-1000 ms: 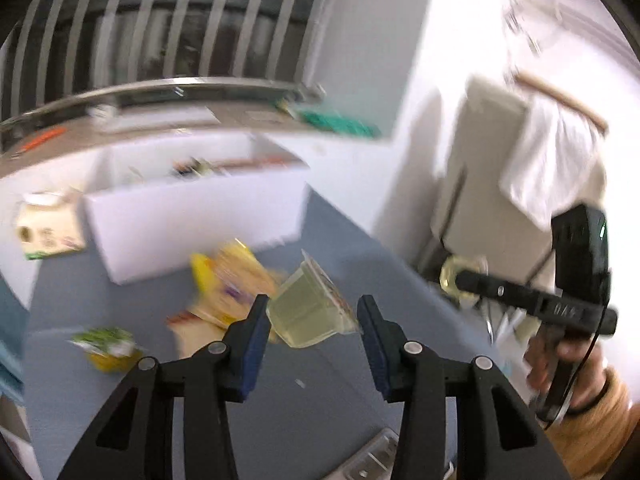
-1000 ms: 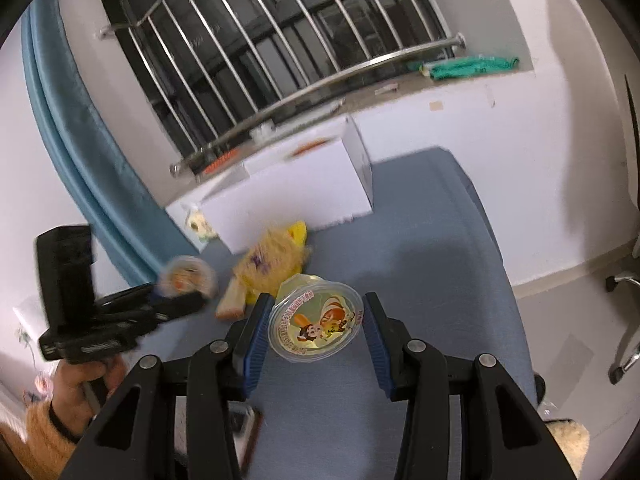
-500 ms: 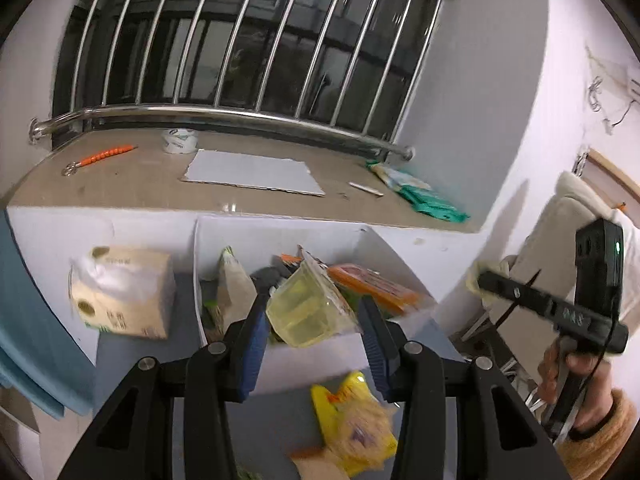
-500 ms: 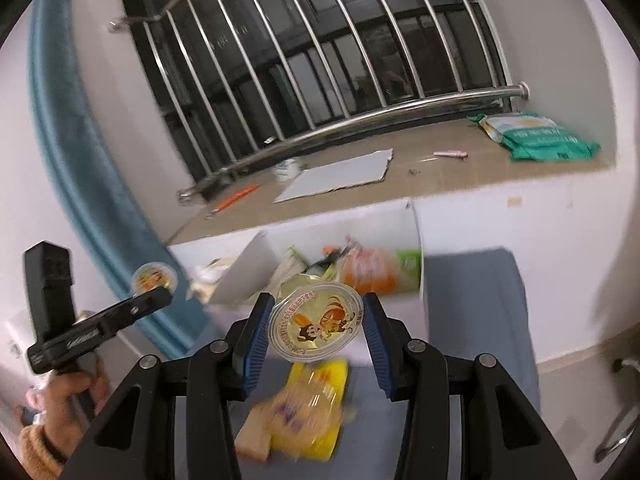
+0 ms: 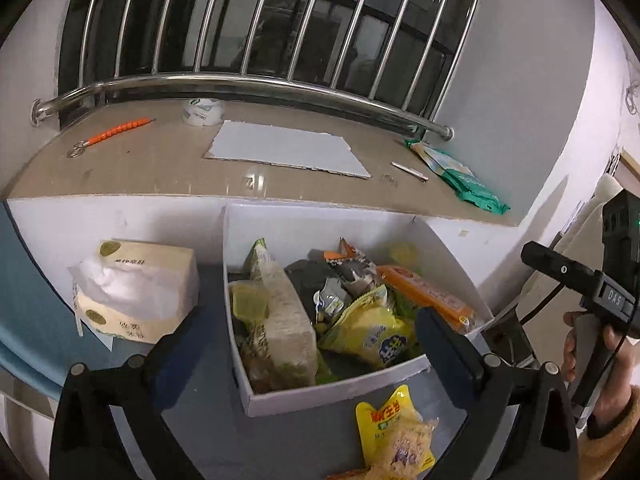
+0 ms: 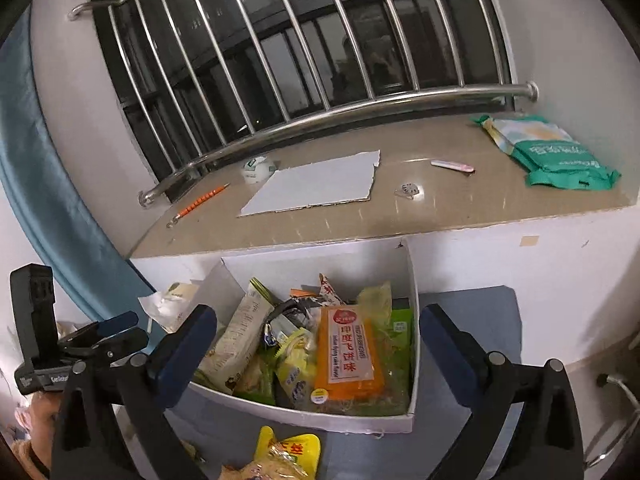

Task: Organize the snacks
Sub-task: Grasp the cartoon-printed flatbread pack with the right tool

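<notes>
L hand-held gripper wide, empty | R hand-held gripper same | over snack box

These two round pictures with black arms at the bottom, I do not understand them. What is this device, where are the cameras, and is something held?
No robot is here. A person holds a hand tool in each hand, and each tool ends in a two-finger gripper with a wide-angle camera looking forward along the fingers. One picture comes from the left gripper, the other from the right gripper. Each view also catches the other tool at its edge.

Both look down at a white box full of snack packets, such as an orange pack. The box stands on a grey-blue surface below a window ledge. A yellow snack bag lies in front of the box, and a tissue pack lies to its left.

Both grippers are open and hold nothing.
</notes>
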`<state>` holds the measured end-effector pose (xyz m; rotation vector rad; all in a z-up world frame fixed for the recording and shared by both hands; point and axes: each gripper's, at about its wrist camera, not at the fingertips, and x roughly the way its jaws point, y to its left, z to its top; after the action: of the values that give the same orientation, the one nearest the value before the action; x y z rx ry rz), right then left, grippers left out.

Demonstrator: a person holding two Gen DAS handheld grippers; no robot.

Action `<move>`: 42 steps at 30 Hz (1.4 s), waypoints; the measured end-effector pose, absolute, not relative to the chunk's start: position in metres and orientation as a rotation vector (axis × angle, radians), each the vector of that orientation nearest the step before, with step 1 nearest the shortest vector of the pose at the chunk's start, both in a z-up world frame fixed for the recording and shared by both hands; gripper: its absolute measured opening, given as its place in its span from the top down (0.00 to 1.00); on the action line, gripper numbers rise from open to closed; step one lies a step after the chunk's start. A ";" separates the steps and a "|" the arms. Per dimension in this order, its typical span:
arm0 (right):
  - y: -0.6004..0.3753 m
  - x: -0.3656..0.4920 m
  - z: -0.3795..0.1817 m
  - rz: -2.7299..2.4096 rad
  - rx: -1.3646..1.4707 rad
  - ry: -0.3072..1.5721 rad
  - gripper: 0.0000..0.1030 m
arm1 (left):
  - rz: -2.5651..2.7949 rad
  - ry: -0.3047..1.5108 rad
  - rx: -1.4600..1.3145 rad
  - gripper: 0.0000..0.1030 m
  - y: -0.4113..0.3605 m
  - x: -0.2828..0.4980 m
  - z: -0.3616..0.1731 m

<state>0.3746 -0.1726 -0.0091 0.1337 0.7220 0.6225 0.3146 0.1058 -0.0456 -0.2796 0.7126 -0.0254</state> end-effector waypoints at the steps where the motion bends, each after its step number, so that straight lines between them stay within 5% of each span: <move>1: -0.172 0.374 -0.009 0.615 0.124 0.721 0.00 | -0.028 0.716 -0.276 0.00 0.105 0.312 -0.046; 19: -0.196 0.246 -0.001 0.754 0.070 0.576 0.00 | -0.096 0.605 -0.165 0.00 0.062 0.160 -0.039; 27: -0.218 0.166 -0.076 0.749 0.138 0.668 0.00 | -0.085 0.627 -0.255 0.00 0.058 0.098 -0.071; 42: -0.131 0.208 -0.140 0.751 -0.254 0.802 0.00 | -0.077 0.669 -0.288 0.00 0.051 0.052 -0.097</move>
<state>0.2083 -0.1313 -0.1402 -0.2542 0.8015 0.7512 0.0516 0.0508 -0.0972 -0.2881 0.6686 -0.0770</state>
